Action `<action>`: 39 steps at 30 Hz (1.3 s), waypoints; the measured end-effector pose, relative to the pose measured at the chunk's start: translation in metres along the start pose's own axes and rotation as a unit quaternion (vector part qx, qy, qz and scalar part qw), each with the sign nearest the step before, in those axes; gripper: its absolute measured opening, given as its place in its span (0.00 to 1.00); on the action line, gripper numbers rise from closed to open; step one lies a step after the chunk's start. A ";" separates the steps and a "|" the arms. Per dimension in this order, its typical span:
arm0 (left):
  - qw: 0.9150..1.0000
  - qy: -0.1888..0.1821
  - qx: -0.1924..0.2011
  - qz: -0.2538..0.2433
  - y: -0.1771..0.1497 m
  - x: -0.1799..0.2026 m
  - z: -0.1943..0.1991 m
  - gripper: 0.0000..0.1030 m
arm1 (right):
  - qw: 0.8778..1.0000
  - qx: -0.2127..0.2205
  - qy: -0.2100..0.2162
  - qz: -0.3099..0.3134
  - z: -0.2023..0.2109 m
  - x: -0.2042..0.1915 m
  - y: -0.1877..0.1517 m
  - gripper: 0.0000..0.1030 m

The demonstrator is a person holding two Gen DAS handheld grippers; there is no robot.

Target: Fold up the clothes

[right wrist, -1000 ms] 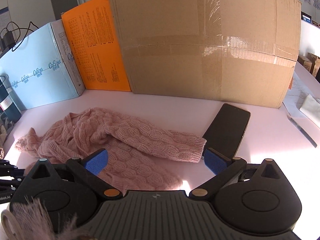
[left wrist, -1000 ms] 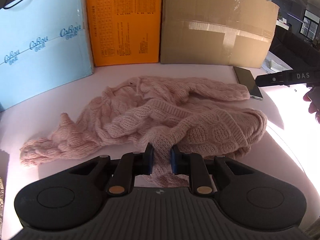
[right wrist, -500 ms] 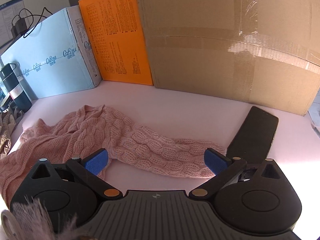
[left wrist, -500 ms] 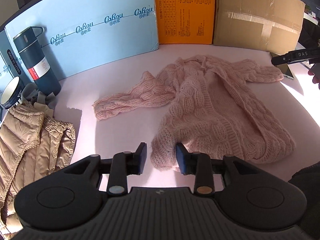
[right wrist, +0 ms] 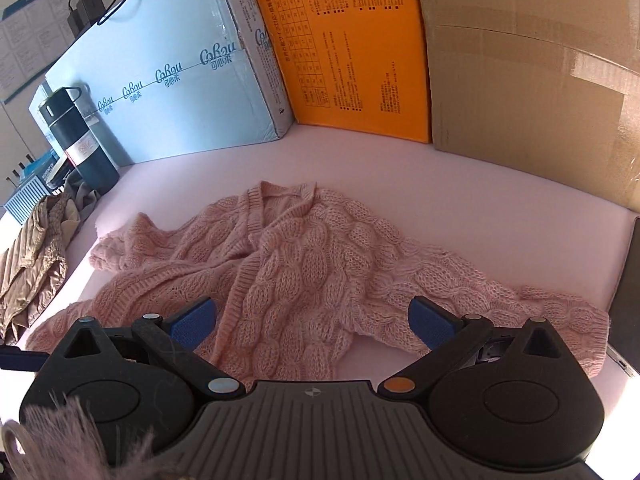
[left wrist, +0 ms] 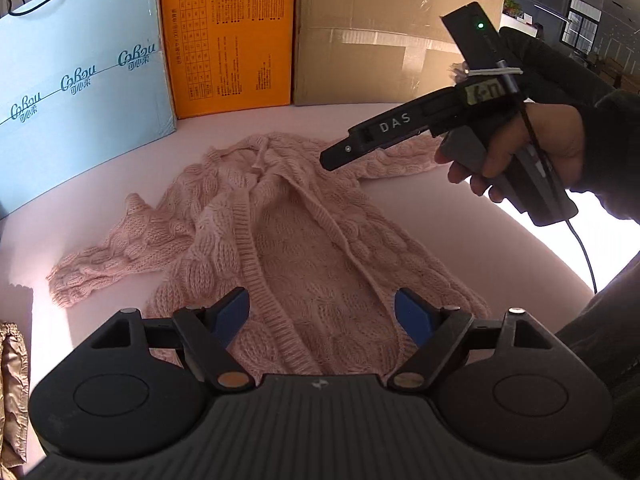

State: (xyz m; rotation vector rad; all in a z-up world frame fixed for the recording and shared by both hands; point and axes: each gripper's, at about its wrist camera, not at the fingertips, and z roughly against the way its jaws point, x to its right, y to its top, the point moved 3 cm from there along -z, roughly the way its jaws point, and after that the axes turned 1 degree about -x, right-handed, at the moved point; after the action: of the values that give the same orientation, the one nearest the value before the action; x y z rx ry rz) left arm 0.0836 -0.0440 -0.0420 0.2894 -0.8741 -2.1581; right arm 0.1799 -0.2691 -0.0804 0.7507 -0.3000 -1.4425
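the pink cardigan (left wrist: 304,240) is lying open and unfolded ahead of both grippers' wide, empty jaws, both sleeves splaying outward, leaving its front edges reachable.

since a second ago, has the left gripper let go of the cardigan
Yes. The left gripper was shut on the hem; now it is open, and the cardigan lies spread out, front open, below the orange box.
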 end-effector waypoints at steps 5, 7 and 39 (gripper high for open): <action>0.997 0.073 0.027 0.026 0.032 -0.043 -0.005 0.79 | 0.999 0.009 -0.032 0.000 -0.010 0.011 0.018 1.00; 0.989 0.141 0.018 0.047 0.044 -0.071 -0.021 0.79 | 0.999 0.015 -0.053 -0.002 -0.015 0.017 0.024 1.00; 0.963 0.261 -0.020 0.063 0.074 -0.166 -0.108 0.09 | 0.981 0.050 -0.133 0.129 -0.008 0.059 0.031 0.09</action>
State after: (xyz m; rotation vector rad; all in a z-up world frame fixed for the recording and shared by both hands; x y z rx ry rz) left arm 0.2881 -0.0099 -0.0846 0.7225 -0.5271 -1.8469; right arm 0.2173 -0.3244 -0.0819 0.5738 -0.6558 -1.2856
